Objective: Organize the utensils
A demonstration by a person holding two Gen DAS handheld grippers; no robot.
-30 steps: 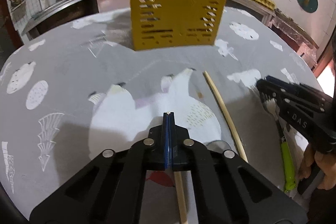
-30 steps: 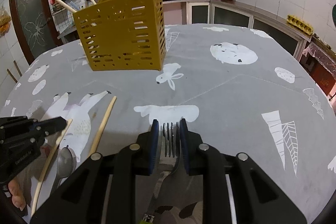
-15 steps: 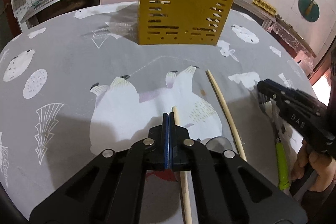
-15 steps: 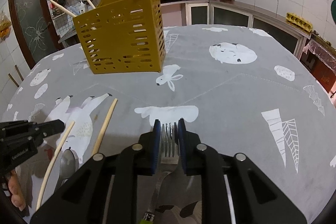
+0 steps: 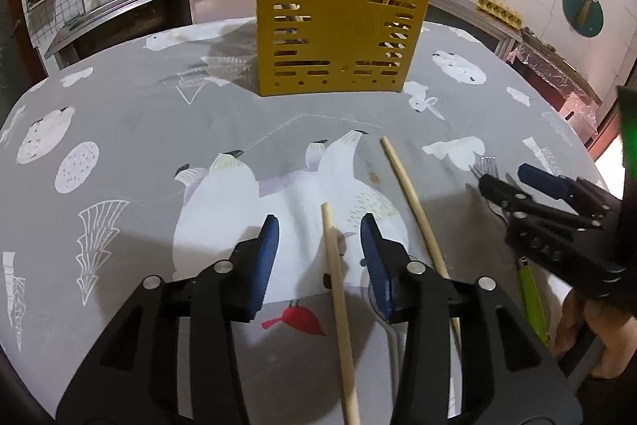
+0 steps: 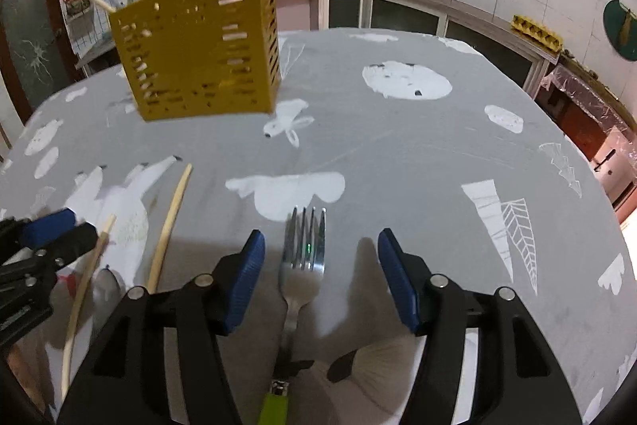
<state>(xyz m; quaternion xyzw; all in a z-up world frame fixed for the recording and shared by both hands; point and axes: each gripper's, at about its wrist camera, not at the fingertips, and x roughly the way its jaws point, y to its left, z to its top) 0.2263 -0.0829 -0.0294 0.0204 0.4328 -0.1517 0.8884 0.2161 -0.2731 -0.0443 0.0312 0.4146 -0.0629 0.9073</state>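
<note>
The perforated yellow plastic utensil caddy (image 5: 338,30) already holds several wooden chopsticks, but nearer than it on the grey patterned counter (image 5: 131,130) lie 2 wooden chopsticks, 1 (image 5: 336,285) between the just-opened left hand-held gripper (image 5: 316,245), and a green-handled steel fork (image 6: 304,257) between the just-opened right hand-held gripper (image 6: 318,265).

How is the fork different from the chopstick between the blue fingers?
The fork is shiny metal with a green handle; the chopstick is plain pale wood. The fork ends in four prongs, while the chopstick is one straight round stick. Both lie flat on the grey tablecloth, each between open fingers that do not touch it, short of the yellow holder.
</note>
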